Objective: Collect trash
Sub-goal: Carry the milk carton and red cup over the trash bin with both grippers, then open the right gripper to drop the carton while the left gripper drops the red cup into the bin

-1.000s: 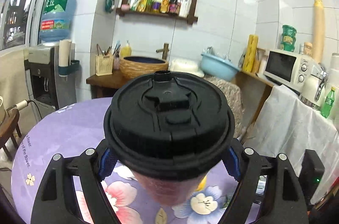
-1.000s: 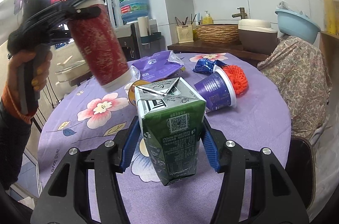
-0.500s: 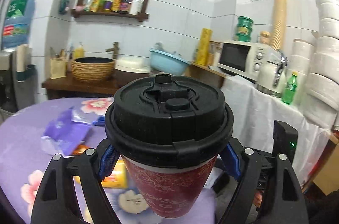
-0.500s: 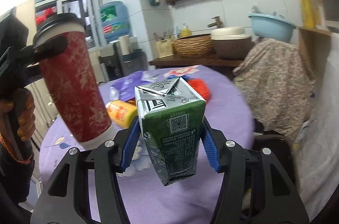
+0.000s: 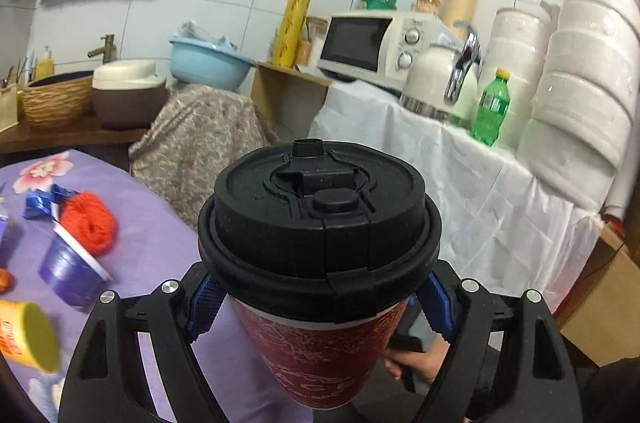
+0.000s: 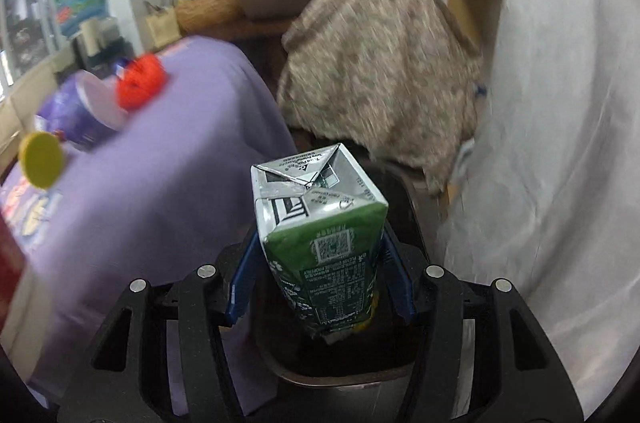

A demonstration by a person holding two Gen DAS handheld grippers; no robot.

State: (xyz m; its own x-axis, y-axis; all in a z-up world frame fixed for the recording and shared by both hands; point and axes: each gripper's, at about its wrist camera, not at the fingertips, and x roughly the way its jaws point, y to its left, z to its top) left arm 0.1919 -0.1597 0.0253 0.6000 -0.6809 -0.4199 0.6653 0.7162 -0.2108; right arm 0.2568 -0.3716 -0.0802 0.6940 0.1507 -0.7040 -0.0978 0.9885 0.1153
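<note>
My left gripper (image 5: pixel 320 307) is shut on a red paper cup (image 5: pixel 316 351) with a black lid, held in the air beside the purple table's (image 5: pixel 160 243) right edge. My right gripper (image 6: pixel 320 299) is shut on a green milk carton (image 6: pixel 320 247), held upright over the dark opening of a bin (image 6: pixel 344 363) beside the table (image 6: pixel 172 183). On the table lie a purple cup (image 5: pixel 68 271) on its side, a red mesh ball (image 5: pixel 90 223), a blue wrapper (image 5: pixel 44 203) and a yellow-capped bottle (image 5: pixel 24 339).
A chair draped in flowered cloth (image 6: pixel 380 63) stands behind the bin. A white-draped counter (image 5: pixel 480 191) on the right holds a microwave (image 5: pixel 376 43), a kettle, a green bottle (image 5: pixel 490 107) and stacked white bowls. A cardboard box (image 5: pixel 600 303) sits low at the right.
Both grippers have swung right, off the table. The carton has moved from above the tabletop to above the bin. The cup has followed toward the table's right edge.
</note>
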